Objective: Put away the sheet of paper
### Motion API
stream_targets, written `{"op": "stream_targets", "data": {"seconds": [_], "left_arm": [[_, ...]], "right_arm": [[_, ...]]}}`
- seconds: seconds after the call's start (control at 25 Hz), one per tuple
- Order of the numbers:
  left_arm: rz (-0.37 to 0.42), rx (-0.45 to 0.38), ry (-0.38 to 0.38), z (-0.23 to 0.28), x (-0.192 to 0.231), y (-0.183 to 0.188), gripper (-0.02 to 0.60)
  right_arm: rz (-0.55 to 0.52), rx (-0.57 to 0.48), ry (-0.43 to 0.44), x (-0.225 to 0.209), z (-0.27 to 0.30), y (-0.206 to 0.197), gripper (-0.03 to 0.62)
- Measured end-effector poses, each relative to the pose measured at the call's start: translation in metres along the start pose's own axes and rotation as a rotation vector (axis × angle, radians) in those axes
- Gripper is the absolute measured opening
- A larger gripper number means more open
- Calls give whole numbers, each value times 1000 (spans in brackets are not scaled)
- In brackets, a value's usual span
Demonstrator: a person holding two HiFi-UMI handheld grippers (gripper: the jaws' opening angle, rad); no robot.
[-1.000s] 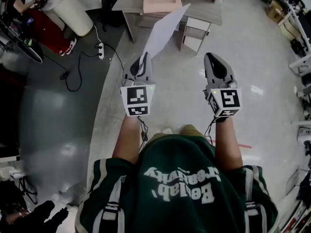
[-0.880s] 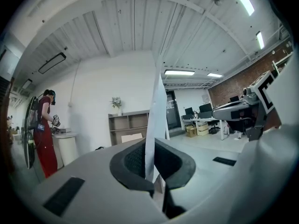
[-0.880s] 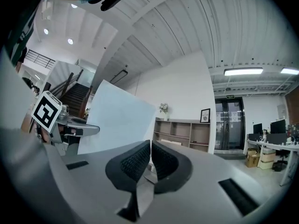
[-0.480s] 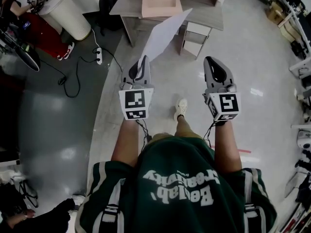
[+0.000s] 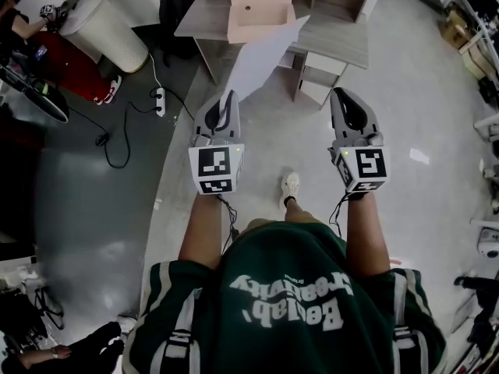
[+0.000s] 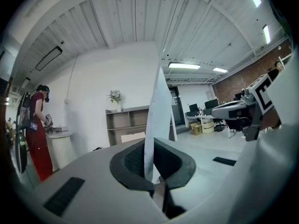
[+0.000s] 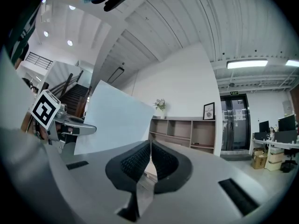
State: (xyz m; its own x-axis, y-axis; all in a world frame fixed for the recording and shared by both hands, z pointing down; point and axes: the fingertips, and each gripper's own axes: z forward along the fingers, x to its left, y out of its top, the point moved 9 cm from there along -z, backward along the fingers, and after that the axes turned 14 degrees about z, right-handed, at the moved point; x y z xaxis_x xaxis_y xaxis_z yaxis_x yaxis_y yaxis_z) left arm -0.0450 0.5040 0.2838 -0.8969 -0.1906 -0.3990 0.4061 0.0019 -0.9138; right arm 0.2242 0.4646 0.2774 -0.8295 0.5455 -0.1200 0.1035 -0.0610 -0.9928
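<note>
While the left claw [image 5: 228, 98] pinches the paper [image 5: 261, 57], the right claw [image 5: 345, 96] sits closed.

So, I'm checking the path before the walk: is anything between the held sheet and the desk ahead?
Nothing visible is. The sheet of paper, clamped in the left gripper, points over the floor toward the desk. The power strip lies off to the left.

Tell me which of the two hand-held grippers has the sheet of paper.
The left hand-held gripper: its jaws pinch the sheet of paper at its lower edge. The right hand-held gripper is shut on nothing.
</note>
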Motion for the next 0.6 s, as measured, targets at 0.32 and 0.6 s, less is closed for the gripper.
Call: {"op": "stream_targets", "data": {"seconds": [0.32, 0.6], "left_arm": [[-9, 27, 9, 114, 4, 7, 17], [-3, 3, -23, 194, 4, 7, 17]], "right_arm": [[4, 12, 40, -75, 95, 7, 37], [22, 32, 64, -129, 161, 3, 37]]}}
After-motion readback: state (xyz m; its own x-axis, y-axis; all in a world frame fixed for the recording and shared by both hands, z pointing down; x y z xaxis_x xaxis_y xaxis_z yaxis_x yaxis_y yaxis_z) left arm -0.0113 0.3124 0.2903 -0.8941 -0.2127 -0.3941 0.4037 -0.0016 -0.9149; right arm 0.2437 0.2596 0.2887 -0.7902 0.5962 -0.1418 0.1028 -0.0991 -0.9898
